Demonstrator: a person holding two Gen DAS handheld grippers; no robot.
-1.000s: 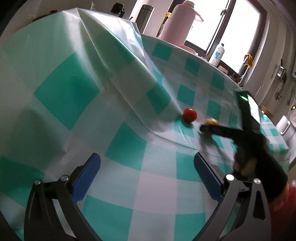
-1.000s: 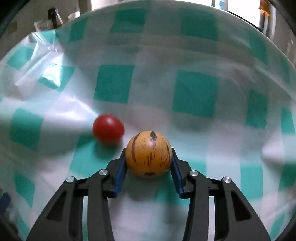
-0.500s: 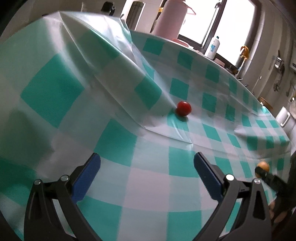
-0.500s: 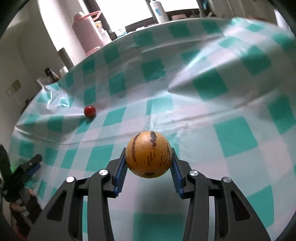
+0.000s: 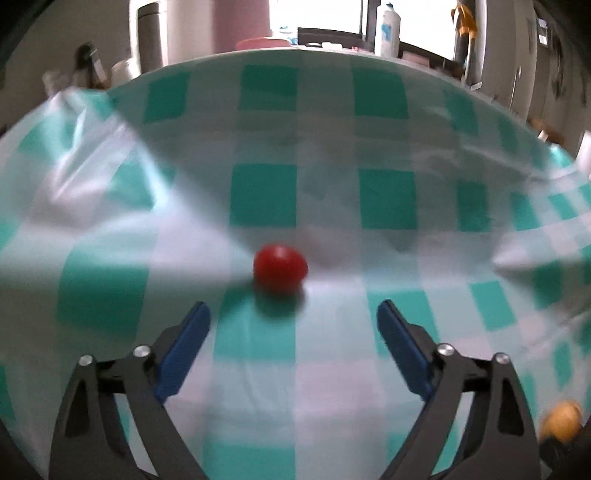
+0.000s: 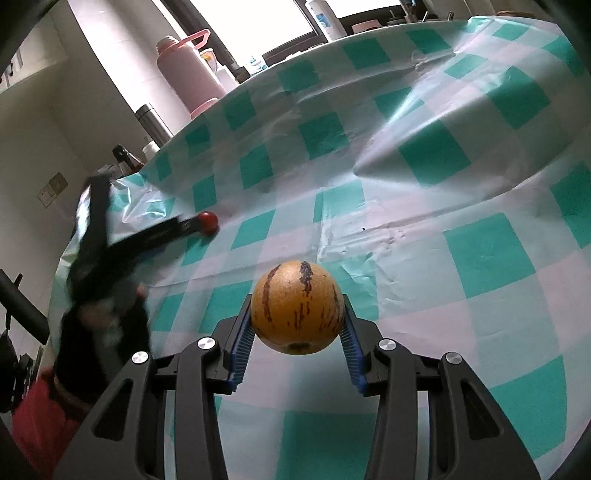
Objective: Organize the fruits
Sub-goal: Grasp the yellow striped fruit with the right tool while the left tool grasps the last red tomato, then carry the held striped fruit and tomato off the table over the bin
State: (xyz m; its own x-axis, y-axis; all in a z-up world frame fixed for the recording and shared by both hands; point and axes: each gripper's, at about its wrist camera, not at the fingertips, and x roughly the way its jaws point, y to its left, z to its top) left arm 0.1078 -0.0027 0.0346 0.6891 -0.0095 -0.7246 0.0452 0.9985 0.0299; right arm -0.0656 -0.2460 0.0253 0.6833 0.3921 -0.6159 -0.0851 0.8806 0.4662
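Jaws, right gripper (image 6: 297,328): clamped on an orange fruit with dark streaks (image 6: 297,306) (round, held clear of the cloth), pads pressing both flanks. Since half a second ago this view is unchanged, so the fruit waits, carried.

Jaws, left gripper (image 5: 293,321): spread wide, nothing between the pads, though they have just been closing a little. Just beyond the fingertips, roughly centred on the gap, sits a small red tomato (image 5: 280,268) on the green-and-white checked tablecloth (image 5: 388,199). A second ago it lay far up the cloth; now it fills the near field, so the left hand has closed in on it.

Reading: pickup of the tomato looks imminent; the cloth is creased nearby, and a round fruit may roll if nudged.

Background: pink water bottle (image 6: 188,70) and white bottle (image 5: 388,27) by the window.
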